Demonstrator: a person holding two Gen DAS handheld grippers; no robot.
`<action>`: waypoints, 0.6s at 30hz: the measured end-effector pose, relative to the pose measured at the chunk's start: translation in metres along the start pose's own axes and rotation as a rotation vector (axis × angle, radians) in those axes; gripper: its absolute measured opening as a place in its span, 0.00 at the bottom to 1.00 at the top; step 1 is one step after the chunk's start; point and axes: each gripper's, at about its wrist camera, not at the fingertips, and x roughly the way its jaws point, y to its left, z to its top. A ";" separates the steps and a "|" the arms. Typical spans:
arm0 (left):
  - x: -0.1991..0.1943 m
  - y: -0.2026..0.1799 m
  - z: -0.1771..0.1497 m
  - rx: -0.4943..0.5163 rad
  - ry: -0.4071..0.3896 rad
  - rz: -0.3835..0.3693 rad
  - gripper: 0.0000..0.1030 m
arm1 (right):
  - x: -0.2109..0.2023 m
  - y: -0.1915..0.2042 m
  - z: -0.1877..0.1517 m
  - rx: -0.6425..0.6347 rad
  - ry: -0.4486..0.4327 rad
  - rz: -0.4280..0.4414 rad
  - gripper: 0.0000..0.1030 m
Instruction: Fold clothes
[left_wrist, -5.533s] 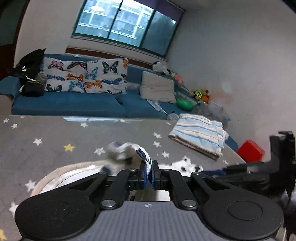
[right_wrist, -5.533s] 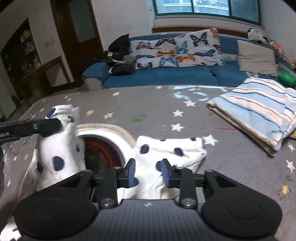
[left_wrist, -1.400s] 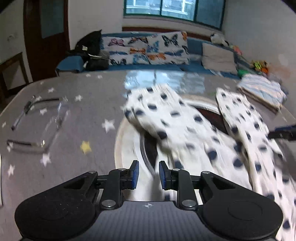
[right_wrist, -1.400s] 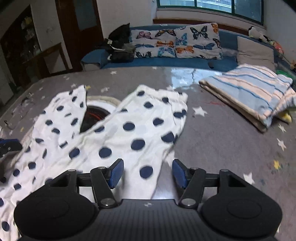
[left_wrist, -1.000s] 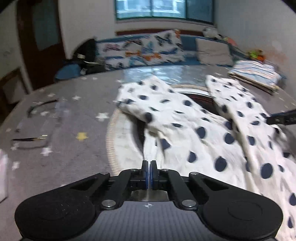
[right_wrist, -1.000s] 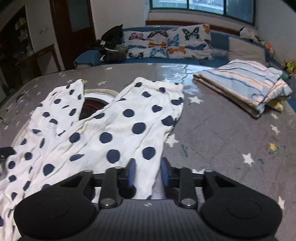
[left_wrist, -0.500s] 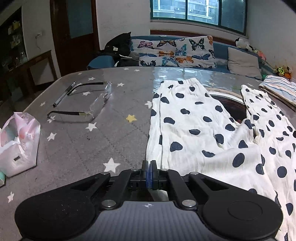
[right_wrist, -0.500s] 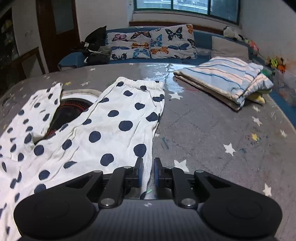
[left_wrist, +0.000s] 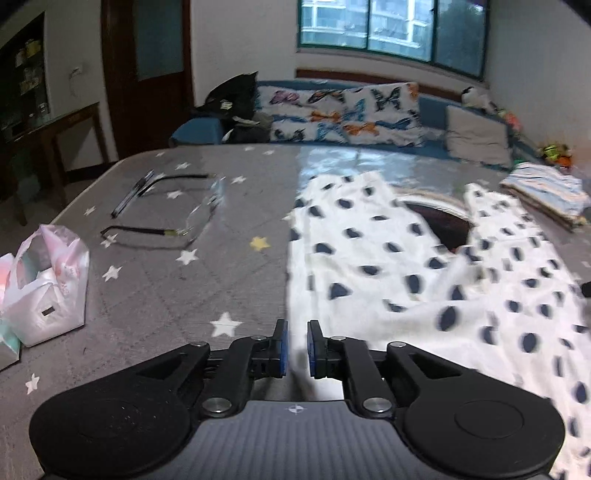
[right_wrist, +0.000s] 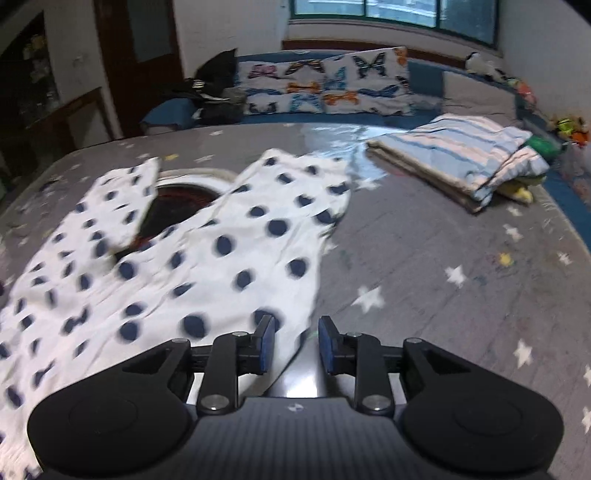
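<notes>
Polka-dot pants (left_wrist: 424, 273) lie spread flat on the star-print bench (left_wrist: 221, 266), centre-right of frame, while left gripper (left_wrist: 296, 349) and right gripper (right_wrist: 296, 345) have just been opening, jaws slightly parted over the near hem, gripping nothing.

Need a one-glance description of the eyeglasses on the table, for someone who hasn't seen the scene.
Start at the grey star-printed table. Left of the polka-dot trousers, beyond the white plastic bag, lie the eyeglasses. They are the only clear-lensed, thin dark-armed thing there, arms unfolded.
</notes>
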 end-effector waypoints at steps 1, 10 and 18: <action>-0.006 -0.003 -0.002 0.007 -0.006 -0.017 0.14 | -0.003 0.003 -0.005 -0.006 0.006 0.009 0.25; -0.033 -0.018 -0.032 -0.004 0.031 -0.112 0.14 | -0.024 0.026 -0.043 -0.018 0.028 0.093 0.25; -0.054 -0.019 -0.054 -0.036 0.070 -0.168 0.16 | -0.032 0.045 -0.059 -0.068 0.009 0.082 0.11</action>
